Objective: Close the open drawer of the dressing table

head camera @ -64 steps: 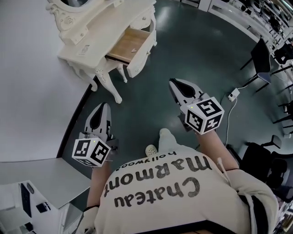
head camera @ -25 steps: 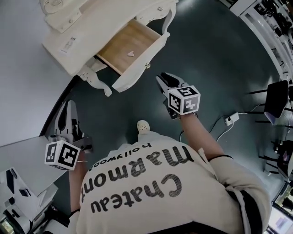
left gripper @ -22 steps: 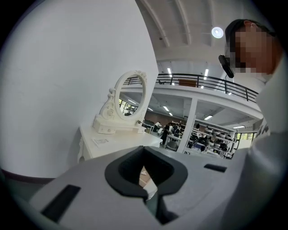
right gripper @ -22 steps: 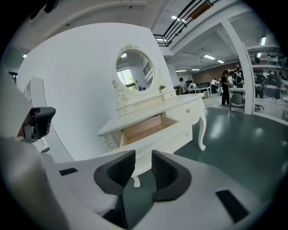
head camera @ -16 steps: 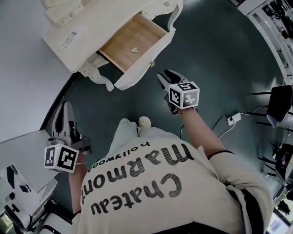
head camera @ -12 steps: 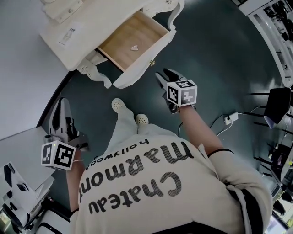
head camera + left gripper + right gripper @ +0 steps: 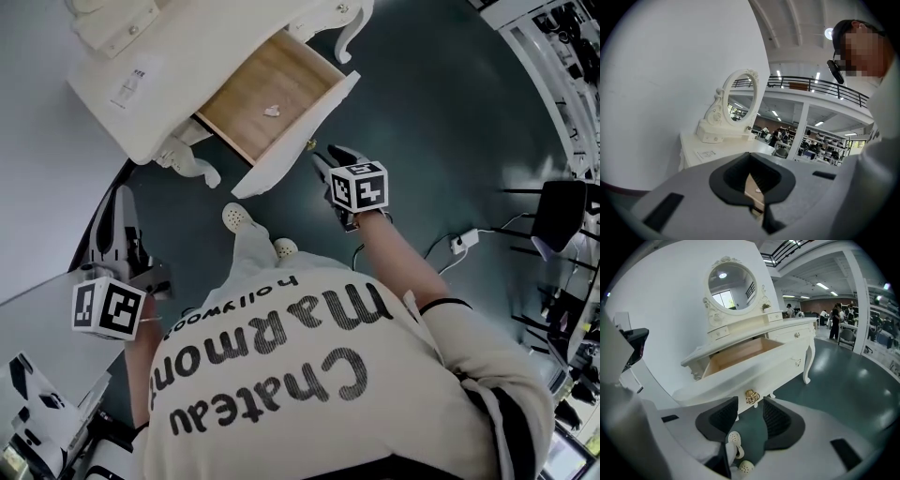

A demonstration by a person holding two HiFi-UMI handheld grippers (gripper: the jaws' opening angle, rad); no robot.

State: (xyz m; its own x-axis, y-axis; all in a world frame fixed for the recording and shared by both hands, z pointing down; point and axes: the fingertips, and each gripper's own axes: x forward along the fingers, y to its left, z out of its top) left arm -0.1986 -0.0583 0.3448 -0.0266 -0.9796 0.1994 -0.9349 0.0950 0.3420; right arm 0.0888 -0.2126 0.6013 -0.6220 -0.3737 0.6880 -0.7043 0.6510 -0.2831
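A: How many drawers are open?
B: One drawer point(image 7: 295, 136), pulled out of the dressing table point(image 7: 187, 56).
A: And the two grippers?
B: The right gripper point(image 7: 750, 405) is spread wide near the single gold handle point(image 7: 751, 397). The left gripper point(image 7: 115, 202) is well apart, with its jaws together and nothing in them.

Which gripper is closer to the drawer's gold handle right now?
Right. The right gripper is just short of the gold handle, jaws apart; the left gripper hangs far off to the side.

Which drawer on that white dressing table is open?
The big drawer with the gold handle, pulled out so its wooden inside shows; the small drawers under the mirror are shut.
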